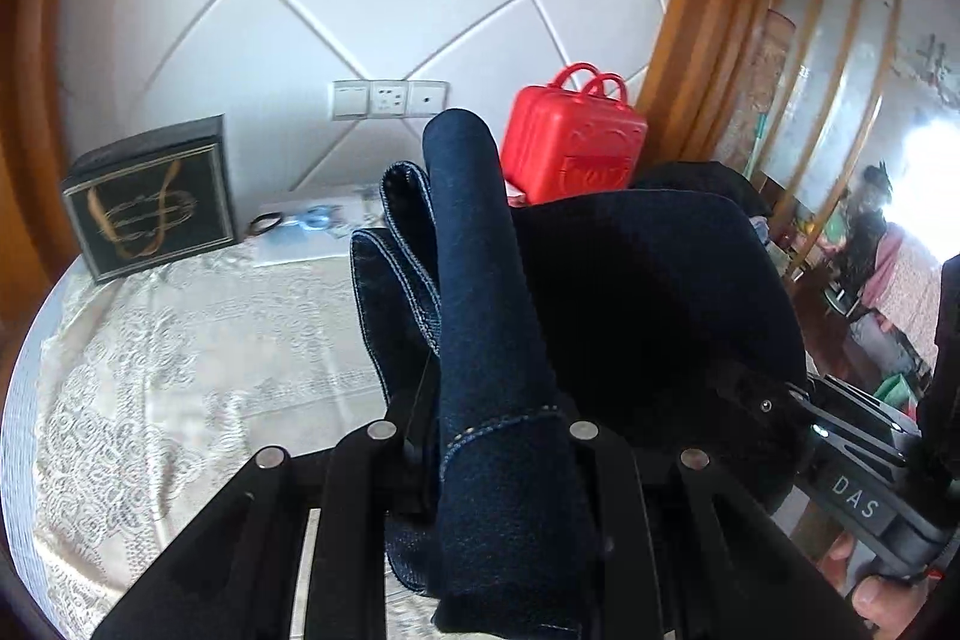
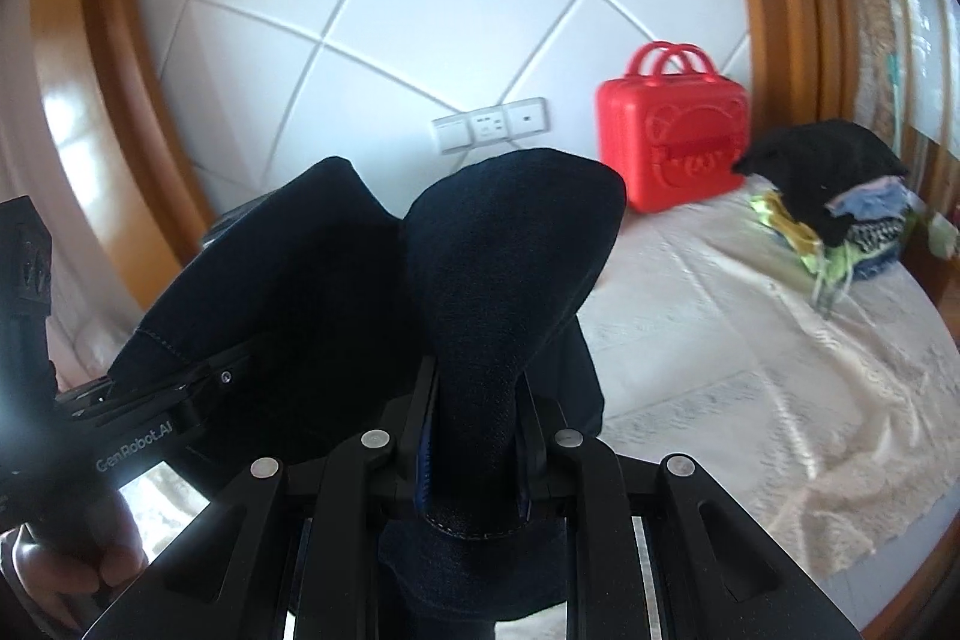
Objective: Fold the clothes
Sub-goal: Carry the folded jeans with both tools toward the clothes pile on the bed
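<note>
Two grippers: both clamped on one dark blue denim garment [image 1: 492, 340], lifted clear above the bed.
Left gripper [image 1: 498, 436]: black fingers nearly closed, pinching a rolled fold of denim with pale stitching; cloth bulging up past the fingertips.
Right gripper [image 2: 474, 430]: fingers nearly closed on a thick bunch of the same denim [image 2: 510, 280], swelling out above the pinch.
Hands: thumb [image 1: 870, 604] on the right tool's grip, low right in the left view; fingers [image 2: 72, 568] around the left tool's grip, low left in the right view.
Cream lace bedspread [image 2: 750, 340]: beneath the garment.
Red plastic case with handles [image 2: 672, 142]: by the tiled wall.
Pile of mixed clothes [image 2: 840, 196]: just beside the case.
Black box with gold ornament [image 1: 150, 196]: far left on the bed.
</note>
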Demonstrator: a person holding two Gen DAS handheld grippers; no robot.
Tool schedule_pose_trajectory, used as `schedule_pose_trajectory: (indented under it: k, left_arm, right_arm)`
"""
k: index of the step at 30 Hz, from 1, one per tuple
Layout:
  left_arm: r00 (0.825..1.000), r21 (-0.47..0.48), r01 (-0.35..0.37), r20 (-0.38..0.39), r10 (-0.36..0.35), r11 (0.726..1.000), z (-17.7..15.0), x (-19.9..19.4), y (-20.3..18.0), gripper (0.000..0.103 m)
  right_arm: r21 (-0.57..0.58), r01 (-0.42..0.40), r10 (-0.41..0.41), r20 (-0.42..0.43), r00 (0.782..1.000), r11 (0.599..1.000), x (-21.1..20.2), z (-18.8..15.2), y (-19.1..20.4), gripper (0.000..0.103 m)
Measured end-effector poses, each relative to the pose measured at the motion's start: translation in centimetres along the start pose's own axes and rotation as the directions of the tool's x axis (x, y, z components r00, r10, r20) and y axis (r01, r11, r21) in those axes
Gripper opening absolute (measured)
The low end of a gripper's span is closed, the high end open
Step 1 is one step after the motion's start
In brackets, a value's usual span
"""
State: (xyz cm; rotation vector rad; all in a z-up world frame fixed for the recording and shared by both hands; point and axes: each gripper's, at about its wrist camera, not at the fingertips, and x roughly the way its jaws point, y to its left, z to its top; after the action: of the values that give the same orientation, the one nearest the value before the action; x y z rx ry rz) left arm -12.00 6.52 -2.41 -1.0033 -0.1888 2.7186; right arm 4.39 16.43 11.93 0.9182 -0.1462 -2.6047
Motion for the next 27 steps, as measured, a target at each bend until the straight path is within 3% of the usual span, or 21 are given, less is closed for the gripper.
schedule_pose_trajectory:
  k: [5,10,16,19,27]
  left_arm:
    - [0.999,-0.023,-0.034,0.001,0.034,0.999,0.6,2.9,-5.4,0.021]
    - [0.998,-0.082,-0.060,-0.028,0.058,0.995,0.7,6.1,-8.8,0.021]
    - [0.998,-0.080,-0.061,-0.013,0.060,0.995,2.2,7.5,-11.1,0.021]
    - [1.000,-0.077,-0.031,-0.003,0.031,0.997,3.3,8.1,-11.9,0.021]
    - [0.999,-0.051,-0.045,0.026,0.046,0.998,6.8,10.4,-16.7,0.021]
  right_arm:
    - [0.000,-0.024,0.024,0.017,1.000,1.000,-0.3,1.3,-5.1,0.018]
    - [-0.025,-0.081,0.080,-0.035,0.996,0.996,0.8,2.3,-10.5,0.016]
    - [-0.051,-0.127,0.125,-0.048,0.991,0.991,1.3,3.5,-13.0,0.016]
    - [-0.023,-0.121,0.121,-0.032,0.992,0.992,1.3,4.2,-14.3,0.016]
    - [0.019,-0.159,0.159,-0.006,0.987,0.987,1.1,7.0,-19.1,0.016]
